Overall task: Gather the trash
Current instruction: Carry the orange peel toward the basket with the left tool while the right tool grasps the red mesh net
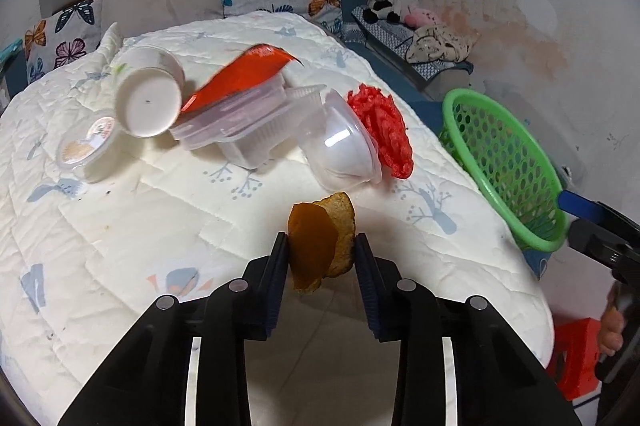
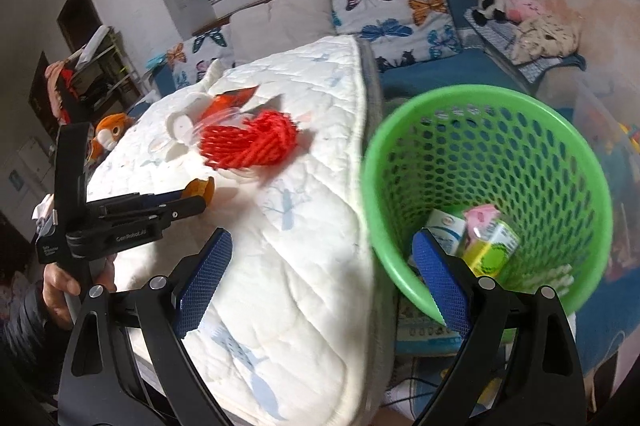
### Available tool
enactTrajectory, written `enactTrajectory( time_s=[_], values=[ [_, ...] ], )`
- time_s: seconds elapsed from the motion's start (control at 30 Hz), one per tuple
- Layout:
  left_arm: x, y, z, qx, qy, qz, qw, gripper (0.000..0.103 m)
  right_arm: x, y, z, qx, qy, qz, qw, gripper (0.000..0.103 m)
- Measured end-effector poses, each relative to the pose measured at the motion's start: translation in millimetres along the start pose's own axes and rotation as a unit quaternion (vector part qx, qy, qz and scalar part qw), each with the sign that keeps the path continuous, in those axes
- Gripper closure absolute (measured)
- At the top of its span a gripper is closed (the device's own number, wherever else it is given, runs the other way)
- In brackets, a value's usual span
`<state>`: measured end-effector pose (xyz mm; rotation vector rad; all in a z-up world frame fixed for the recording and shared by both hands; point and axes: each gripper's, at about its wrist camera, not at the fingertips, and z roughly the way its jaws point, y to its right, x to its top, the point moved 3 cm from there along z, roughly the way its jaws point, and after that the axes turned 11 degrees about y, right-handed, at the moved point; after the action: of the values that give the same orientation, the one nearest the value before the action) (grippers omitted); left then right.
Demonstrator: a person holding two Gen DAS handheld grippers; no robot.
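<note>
- Between the pads of the left gripper (image 1: 321, 246) stands a brown-orange curled piece of peel or husk (image 1: 320, 246), upright, its long axis pointing away along the fingers; the pads press on its two sides, so it is gripped.
- Just under it lies the white quilted mattress (image 1: 140, 226) of the bed, near the front edge.
- Off to the right of the left gripper, past the mattress edge, the green perforated plastic basket (image 2: 496, 153) sits tilted with its mouth toward the bed; small cartons lie inside.
- By my reading, the carry goes rightward over the edge to that mouth.
- The right gripper (image 2: 320, 282) is wide open and holds nothing; its right finger is at the basket's near rim, so this hand is the nearer one.
- Farther up the mattress wait a red foam net (image 1: 382, 129), clear plastic tubs (image 1: 240, 129) and a white paper cup (image 1: 148, 101).
</note>
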<state>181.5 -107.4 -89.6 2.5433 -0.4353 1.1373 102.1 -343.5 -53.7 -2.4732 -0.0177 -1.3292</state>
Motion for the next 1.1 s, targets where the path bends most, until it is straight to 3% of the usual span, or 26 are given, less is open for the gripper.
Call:
enactTrajectory(
  time_s=[0.33,0.63,0.93,1.1],
  values=[
    [2,-28,-34,0.006,0.025,-0.035,0.9991,0.070,28,-31,46,0.067,-0.009,0.008,0.998,0.013],
    [0,-40,-48,0.009,0.036,-0.043,0.9984,0.070,48,-29,94,0.069,-0.028,0.049,0.996,0.029],
    [-1,-42,-53,0.006,0.038,-0.045,0.9983,0.070,46,-17,137,0.064,-0.058,0.110,0.990,0.035],
    [-2,-44,-55,0.006,0.038,-0.048,0.9981,0.070,41,-12,143,0.094,-0.067,0.148,0.982,0.049]
  ],
)
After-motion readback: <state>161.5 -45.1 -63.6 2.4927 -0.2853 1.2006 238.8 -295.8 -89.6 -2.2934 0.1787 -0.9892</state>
